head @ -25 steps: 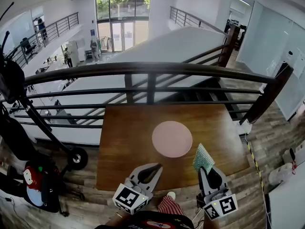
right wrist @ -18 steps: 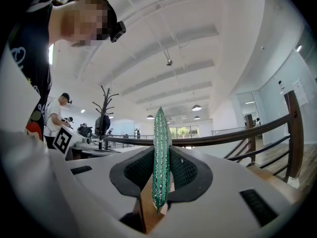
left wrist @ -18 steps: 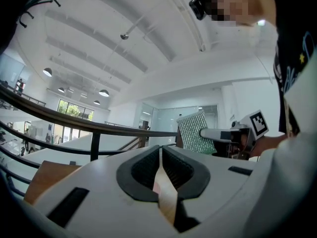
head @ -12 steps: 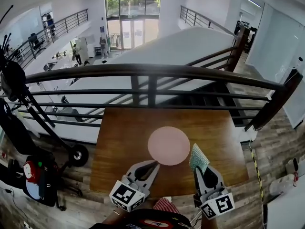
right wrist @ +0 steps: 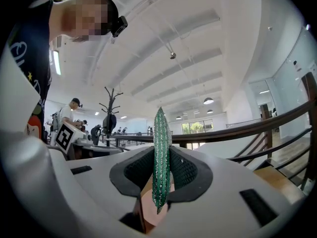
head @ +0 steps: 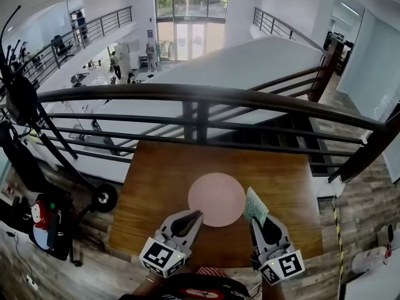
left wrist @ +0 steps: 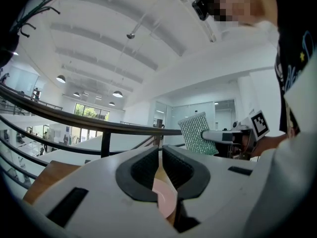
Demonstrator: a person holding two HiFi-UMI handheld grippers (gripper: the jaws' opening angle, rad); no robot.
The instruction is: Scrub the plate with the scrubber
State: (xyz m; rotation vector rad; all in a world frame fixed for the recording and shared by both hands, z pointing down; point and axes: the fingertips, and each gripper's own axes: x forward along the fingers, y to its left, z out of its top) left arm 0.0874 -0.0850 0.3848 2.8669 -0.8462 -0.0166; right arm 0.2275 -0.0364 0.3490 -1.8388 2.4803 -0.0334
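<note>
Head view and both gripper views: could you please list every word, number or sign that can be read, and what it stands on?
No readable text anywhere.
Left gripper: square black-and-white marker, no letters.
Right gripper: the same.
Person's shirt: white print, cut off, unreadable.

Bright all over: daylight floods in through the big windows [head: 190, 17] at top centre, and the ceiling lamps [left wrist: 117, 93] add a bit. Shadows are soft. Heavy fisheye bends the railing [head: 200, 95], and both gripper views go black in the corners.
</note>
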